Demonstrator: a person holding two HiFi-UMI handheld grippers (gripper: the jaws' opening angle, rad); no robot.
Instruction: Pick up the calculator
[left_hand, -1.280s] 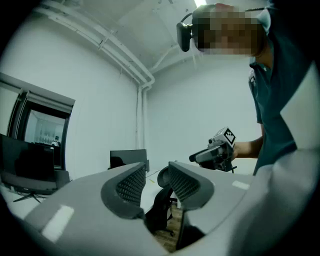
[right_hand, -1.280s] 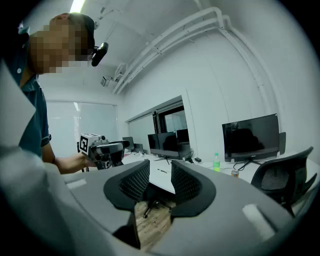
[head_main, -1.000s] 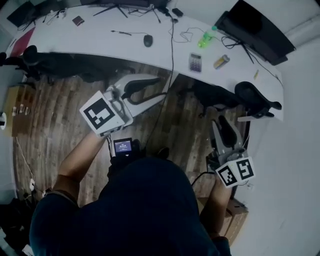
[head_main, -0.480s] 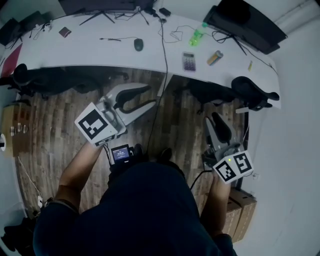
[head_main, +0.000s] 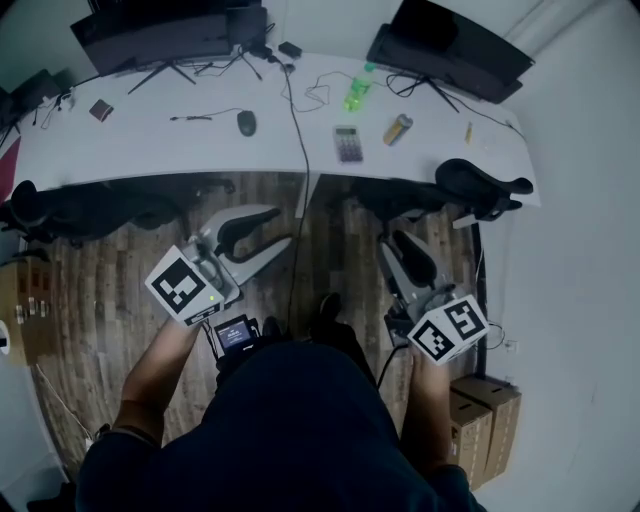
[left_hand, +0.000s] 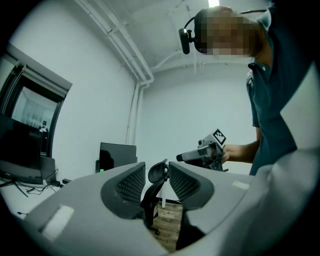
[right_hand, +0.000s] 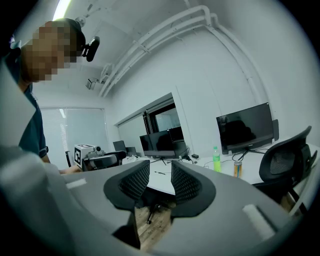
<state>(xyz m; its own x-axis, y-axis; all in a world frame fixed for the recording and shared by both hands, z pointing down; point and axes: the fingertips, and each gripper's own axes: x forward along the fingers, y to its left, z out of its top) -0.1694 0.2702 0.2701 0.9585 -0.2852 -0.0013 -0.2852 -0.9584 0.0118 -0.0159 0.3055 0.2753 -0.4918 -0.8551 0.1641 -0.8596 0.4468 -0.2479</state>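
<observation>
Currently: one calculator (head_main: 347, 144), one bottle (head_main: 356, 93), one can (head_main: 397, 129), one mouse (head_main: 247, 122).

A long white surface (head_main: 150, 140) is spread with a calculator (head_main: 347, 144), flanked by a green bottle (head_main: 356, 94) and a can (head_main: 397, 129). A mouse (head_main: 247, 122) is laid further left, and monitors (head_main: 160, 35) are stood along the far edge.
</observation>
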